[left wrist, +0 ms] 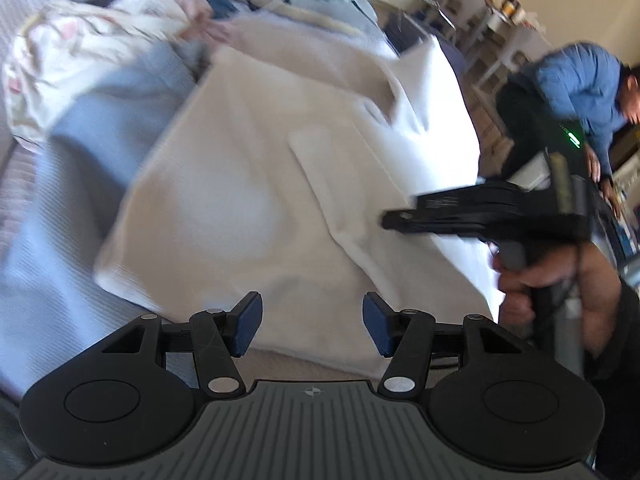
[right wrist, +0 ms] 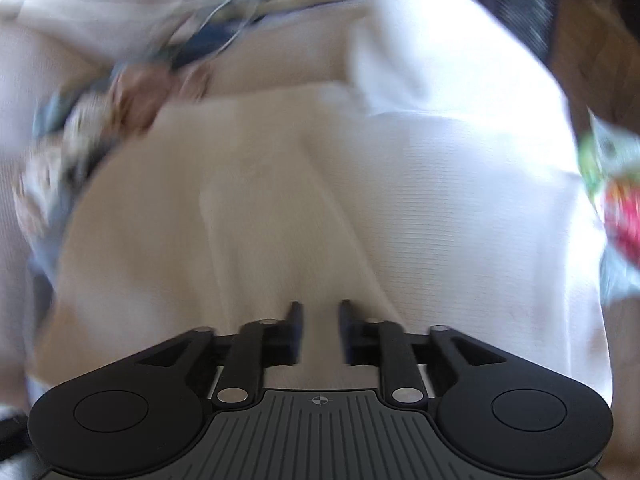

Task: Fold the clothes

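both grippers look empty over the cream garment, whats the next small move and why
Probably lower the left gripper onto the near edge of the cream garment and pinch it. Its jaws stand open with nothing between them, the right gripper is open and empty too, and the garment lies spread out with a fold still to make.

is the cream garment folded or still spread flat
Partly folded: the cream garment lies on the bed with one side flap turned over its middle, its edge running down the front. Both sets of jaws stand apart, off it.

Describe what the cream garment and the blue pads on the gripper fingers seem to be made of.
Cream garment: probably a soft matte knit; fine ribbed lines show in the right wrist view. Blue pads: likely rubber or textured plastic, matte; blur leaves it open.
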A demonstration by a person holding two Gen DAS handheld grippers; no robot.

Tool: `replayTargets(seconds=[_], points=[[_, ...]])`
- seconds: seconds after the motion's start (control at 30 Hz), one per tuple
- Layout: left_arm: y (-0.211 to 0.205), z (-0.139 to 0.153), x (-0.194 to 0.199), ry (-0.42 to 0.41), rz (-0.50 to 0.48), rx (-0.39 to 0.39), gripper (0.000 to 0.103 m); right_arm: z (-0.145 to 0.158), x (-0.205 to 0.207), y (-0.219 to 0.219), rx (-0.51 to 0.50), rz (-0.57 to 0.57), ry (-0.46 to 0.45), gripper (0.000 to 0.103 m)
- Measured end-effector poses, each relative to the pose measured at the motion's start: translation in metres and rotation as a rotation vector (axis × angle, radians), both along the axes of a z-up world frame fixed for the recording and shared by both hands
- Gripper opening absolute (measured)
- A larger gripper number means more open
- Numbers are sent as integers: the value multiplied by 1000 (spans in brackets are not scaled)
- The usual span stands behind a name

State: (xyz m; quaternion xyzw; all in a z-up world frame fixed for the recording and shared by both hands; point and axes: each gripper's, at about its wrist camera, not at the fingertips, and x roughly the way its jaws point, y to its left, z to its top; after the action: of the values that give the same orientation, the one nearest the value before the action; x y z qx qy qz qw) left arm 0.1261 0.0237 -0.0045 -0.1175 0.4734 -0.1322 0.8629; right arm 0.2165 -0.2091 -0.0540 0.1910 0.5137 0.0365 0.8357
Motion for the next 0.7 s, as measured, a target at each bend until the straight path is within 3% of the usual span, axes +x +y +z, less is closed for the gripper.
replayTargets(seconds=[0.1,0.2,0.33,0.43,0.53,0.7], points=[[7,-1,3,-3,16,10,54,3,-8,-38,137,-172,-18,29],[4,-9,6,20,2,7,54,7,-14,-58,114,-290,-52,29],[-9,-17,9,42,-48,3,54,20,-23,-67,111,-364,-160,29],[-12,-18,13,37,-69,17,54,37,-25,-72,90,-364,-288,29],[-5,-15,18,30,-52,5,54,57,-11,-81,94,-277,-363,31],[6,-14,30,27,-17,-12,54,109,30,-94,-23,-203,-455,31]])
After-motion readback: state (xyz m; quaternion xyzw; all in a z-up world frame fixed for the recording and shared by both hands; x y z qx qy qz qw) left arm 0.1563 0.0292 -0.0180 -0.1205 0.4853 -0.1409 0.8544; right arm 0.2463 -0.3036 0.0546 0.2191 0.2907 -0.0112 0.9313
